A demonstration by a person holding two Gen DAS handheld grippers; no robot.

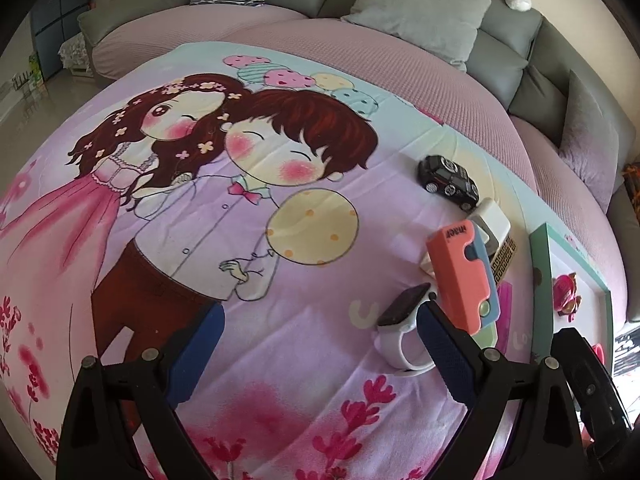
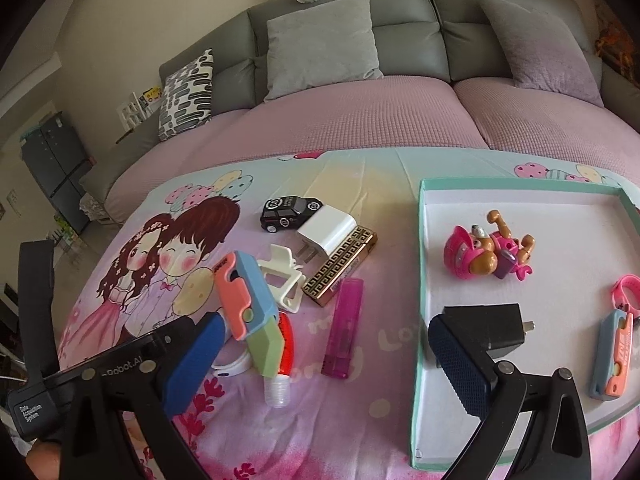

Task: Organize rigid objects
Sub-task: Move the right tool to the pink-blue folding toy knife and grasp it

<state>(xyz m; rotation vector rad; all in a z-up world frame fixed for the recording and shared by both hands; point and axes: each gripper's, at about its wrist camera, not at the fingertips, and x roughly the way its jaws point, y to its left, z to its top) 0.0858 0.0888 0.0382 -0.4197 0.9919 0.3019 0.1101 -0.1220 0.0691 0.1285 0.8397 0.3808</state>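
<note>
A heap of small rigid objects is seen on the printed blanket (image 2: 360, 184): a coral and blue folding toy (image 2: 246, 294) on top of a green piece, a white hair clip (image 2: 282, 276), a white charger plug (image 2: 328, 228), a gold patterned case (image 2: 340, 266), a black toy car (image 2: 290, 212), a purple lighter (image 2: 344, 328) and a small clear bottle (image 2: 278, 388). In the left wrist view a white smartwatch (image 1: 400, 320) is also shown, just beside the same coral toy.

To the right of the heap a shallow tray with a teal rim (image 2: 420, 280) is placed. Inside it four things are already laid: a pink toy dog (image 2: 488, 252), a black charger (image 2: 484, 330), a second folding toy (image 2: 612, 356) and a pink strap (image 2: 628, 288).

The right gripper (image 2: 324, 356) is held low between heap and tray, its jaws spread wide and nothing between them. The left gripper (image 1: 316, 352) is released too, with its right pad close to the watch.

The sorting is judged as partly done, and the step in hand seems to be the reach for the next piece. The coral toy lies nearest to the right gripper; it should be taken across its narrow sides, lifted clear of the clip and bottle, and carried over the tray rim
</note>
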